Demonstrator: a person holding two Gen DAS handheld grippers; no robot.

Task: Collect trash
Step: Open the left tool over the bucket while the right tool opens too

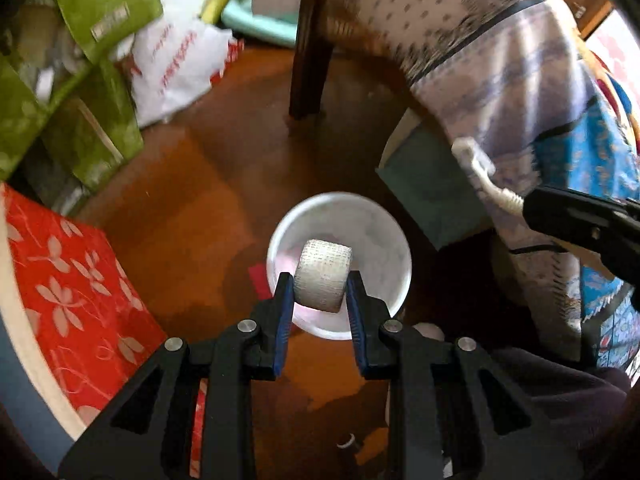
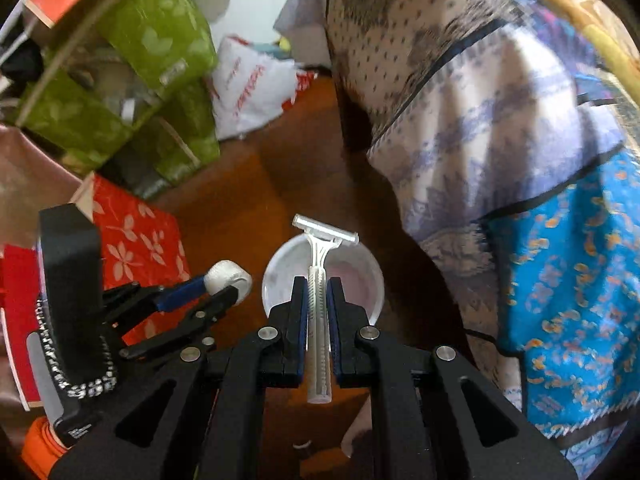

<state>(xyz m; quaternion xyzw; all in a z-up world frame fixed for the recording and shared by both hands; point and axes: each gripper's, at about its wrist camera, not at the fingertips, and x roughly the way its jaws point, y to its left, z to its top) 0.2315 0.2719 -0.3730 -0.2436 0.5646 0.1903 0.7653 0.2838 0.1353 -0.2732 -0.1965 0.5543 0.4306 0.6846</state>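
The left gripper (image 1: 320, 286) is closed on a white roll of gauze tape (image 1: 323, 276), which sits between its blue pads and is held above a round white bin (image 1: 384, 240) standing on the brown wooden floor (image 1: 224, 200). In the left wrist view the roll hangs over the mouth of the bin; the inside of the bin looks pale and I cannot tell if something lies in it. The right gripper (image 2: 318, 292) is closed on the handle of a clear plastic razor (image 2: 320, 280), with the razor's head pointing away from the camera, over the far rim of the same bin. In the right wrist view the roll held by the left gripper is just beside the bin's left edge. To the left of the bin stands a red box with white flowers (image 1: 76, 280), and behind it green boxes (image 1: 100, 8) with blurred things inside. A patterned cloth (image 2: 480, 120) hangs on the right.
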